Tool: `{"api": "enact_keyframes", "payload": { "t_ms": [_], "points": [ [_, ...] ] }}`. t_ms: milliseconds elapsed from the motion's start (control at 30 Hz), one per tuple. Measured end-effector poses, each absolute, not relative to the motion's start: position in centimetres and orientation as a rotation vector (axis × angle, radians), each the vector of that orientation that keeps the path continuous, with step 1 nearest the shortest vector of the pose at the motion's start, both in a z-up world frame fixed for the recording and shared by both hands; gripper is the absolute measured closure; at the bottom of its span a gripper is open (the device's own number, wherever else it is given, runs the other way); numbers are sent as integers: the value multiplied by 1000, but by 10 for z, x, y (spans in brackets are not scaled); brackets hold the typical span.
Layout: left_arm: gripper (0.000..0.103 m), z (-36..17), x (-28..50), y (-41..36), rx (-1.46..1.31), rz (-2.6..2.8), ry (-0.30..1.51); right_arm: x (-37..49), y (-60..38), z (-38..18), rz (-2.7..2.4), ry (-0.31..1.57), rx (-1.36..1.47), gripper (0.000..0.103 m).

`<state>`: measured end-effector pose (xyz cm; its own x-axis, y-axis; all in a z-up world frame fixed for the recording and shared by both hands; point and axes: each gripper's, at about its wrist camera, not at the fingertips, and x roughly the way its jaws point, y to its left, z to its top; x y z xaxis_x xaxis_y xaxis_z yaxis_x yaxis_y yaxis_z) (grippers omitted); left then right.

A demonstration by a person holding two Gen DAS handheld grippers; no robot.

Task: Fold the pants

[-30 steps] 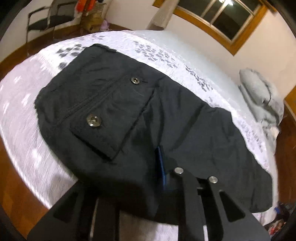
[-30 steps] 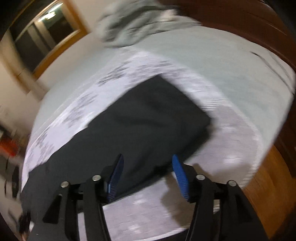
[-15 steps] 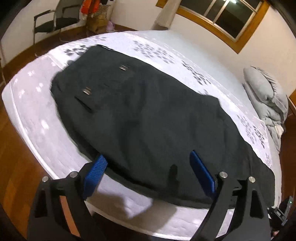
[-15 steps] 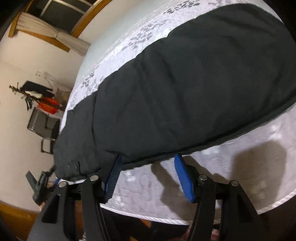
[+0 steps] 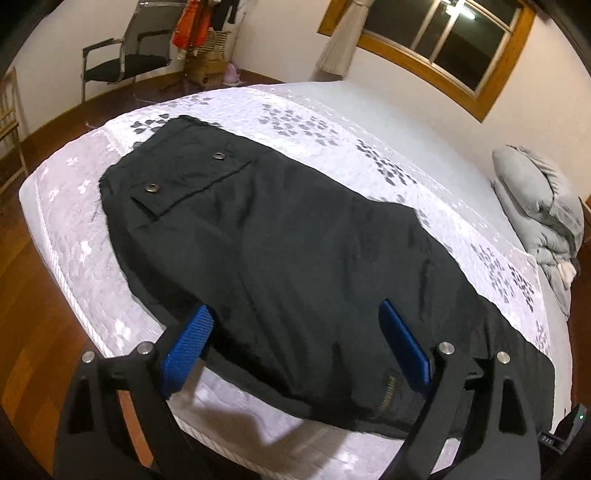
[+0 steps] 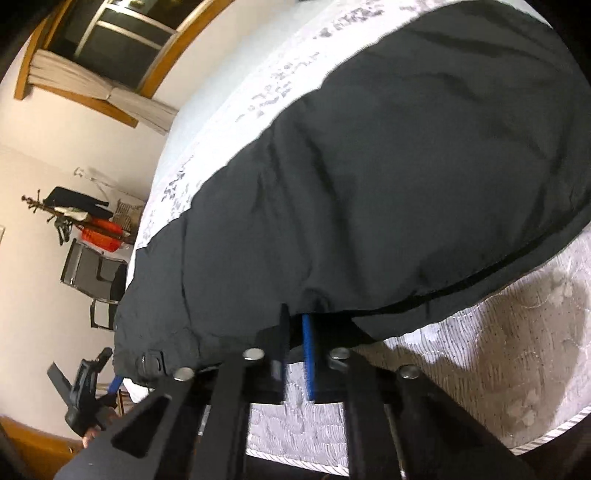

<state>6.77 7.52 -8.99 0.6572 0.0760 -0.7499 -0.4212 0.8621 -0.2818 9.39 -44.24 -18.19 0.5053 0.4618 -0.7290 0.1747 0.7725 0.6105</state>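
Black pants [image 5: 295,229] lie flat along the near side of the bed [image 5: 81,236], with a snap-buttoned pocket flap [image 5: 192,181] at the far left end. My left gripper [image 5: 295,332] hovers over the pants' near edge. It is open wide, and its blue pads [image 5: 188,350] touch no cloth. In the right wrist view the pants [image 6: 406,177] fill the frame. My right gripper [image 6: 295,328] is shut on their near hem at the mattress edge, with cloth pinched between its pads [image 6: 308,350].
Folded grey bedding [image 5: 539,214] is piled at the bed's far right end. A chair [image 5: 122,66] and a rack of hanging clothes [image 5: 192,26] stand by the far wall. Wooden floor [image 5: 22,332] runs along the bed's left side.
My left gripper let go of the pants, opened wide and drew back upward. My right gripper came down to the near hem and shut on it.
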Motion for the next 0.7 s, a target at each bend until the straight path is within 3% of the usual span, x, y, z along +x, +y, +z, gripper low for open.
{"api": "enact_keyframes", "payload": {
  "t_ms": [200, 233, 300, 467, 567, 700],
  "points": [
    [13, -95, 72, 36, -354, 175, 846, 91, -423, -181, 117, 1138, 463, 101],
    [13, -97, 73, 29, -359, 148, 864, 90, -422, -181, 114, 1138, 437, 97],
    [12, -99, 74, 12, -332, 85, 886, 89, -419, -172, 93, 1127, 368, 70],
    [12, -102, 73, -35, -183, -61, 920, 76, -443, -149, 14, 1071, 297, 65],
    [11, -104, 74, -51, -123, -104, 923, 60, -494, -141, -122, 1026, 368, 45],
    [10, -106, 80, -60, -90, -120, 935, 45, -566, -143, -295, 997, 544, 44]
  ]
}}
